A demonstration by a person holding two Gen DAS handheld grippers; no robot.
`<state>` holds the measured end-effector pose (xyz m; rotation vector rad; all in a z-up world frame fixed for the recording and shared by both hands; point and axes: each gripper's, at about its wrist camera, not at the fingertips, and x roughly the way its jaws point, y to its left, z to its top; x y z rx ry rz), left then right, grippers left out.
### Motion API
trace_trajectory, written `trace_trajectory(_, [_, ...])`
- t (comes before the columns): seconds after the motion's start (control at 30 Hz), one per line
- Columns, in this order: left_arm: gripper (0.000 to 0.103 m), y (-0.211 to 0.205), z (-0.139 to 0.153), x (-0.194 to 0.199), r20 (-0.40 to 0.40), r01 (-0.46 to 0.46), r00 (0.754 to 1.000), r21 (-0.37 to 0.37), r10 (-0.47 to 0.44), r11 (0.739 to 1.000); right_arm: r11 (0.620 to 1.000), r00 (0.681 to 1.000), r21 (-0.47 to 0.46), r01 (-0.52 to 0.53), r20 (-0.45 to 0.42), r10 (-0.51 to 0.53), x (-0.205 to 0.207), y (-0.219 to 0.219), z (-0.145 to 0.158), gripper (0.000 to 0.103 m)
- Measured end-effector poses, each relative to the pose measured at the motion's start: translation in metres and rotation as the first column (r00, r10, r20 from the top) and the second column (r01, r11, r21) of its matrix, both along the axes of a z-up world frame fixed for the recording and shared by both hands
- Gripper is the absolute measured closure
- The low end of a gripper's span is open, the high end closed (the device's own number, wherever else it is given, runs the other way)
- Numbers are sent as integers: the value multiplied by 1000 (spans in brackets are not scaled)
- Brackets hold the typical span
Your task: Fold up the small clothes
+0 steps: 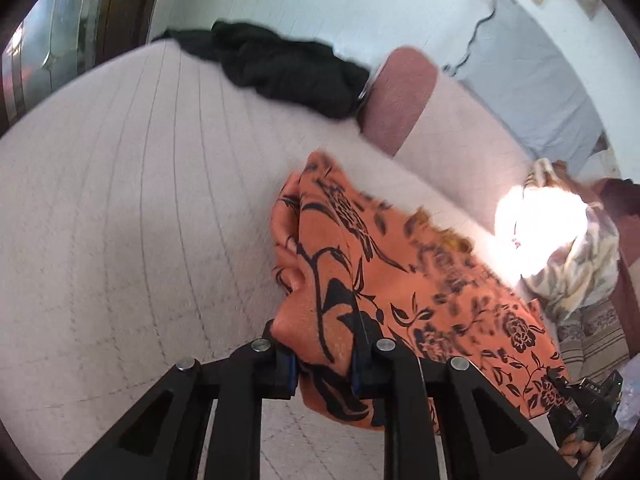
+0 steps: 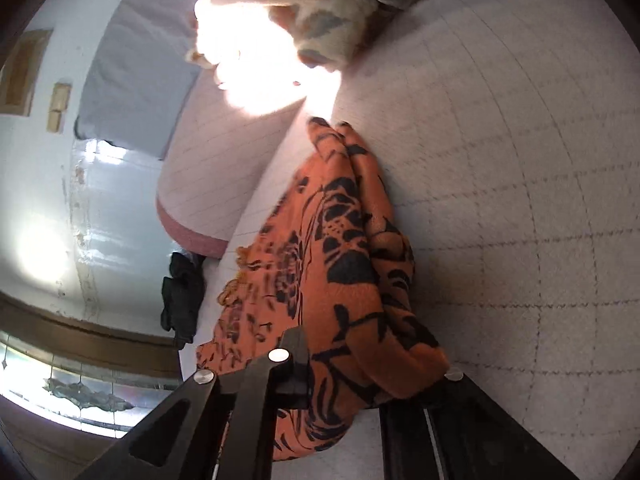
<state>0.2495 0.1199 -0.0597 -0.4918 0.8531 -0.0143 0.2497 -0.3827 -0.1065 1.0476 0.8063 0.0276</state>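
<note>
An orange cloth with a black flower print hangs bunched over a white quilted bed. My left gripper is shut on one end of the orange cloth, which bulges between its blue pads. My right gripper is shut on the other end of the same cloth; the cloth drapes over and hides its right finger. The right gripper also shows at the lower right of the left wrist view, by the cloth's far corner.
A black garment lies at the far edge of the bed next to a pink-edged pillow. A pale patterned blanket lies in bright sunlight at the right. A grey mattress or cushion leans on the wall behind.
</note>
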Motion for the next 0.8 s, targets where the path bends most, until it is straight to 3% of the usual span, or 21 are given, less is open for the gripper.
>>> trace_trajectory(0.13, [85,4,45,-34,90,-3,996,3,2,1000,998,997,-58,-36,69,40,-28,10,57,95])
trace_trajectory(0.27, [85,11,56,-95,104,20,994,-19,-18,1000,995,994,-81,-63,79,70,-74,29,76,95])
trace_trajectory(0.33, [84,14,39,-134,67,14,998,-4,-14,1000,993,995,-86,-84,54,89,-128,21,66,95])
trace_trajectory(0.4, [77,14,2,-160,-29,23,999,24,-22,999,990,993,-86,-116,-24,114,-178,18,35,90])
trace_trajectory(0.5, [63,31,-58,-165,-211,-23,977,41,31,999,992,974,-62,-105,-206,91,-212,8,-30,72])
trace_trajectory(0.53, [63,39,-61,-167,-195,-29,980,-2,28,1000,994,965,-42,-100,-248,86,-219,3,-45,72])
trace_trajectory(0.57, [59,44,-56,-170,-179,-44,983,-11,41,999,995,971,-19,-98,-221,92,-225,-1,-48,70])
trace_trajectory(0.7, [46,47,-6,-181,-9,-112,993,151,115,982,983,984,-177,-50,-177,18,-239,-19,-14,49])
trace_trajectory(0.8, [43,29,16,-180,73,-64,996,194,50,979,973,994,-223,-53,-104,31,-221,-26,14,49])
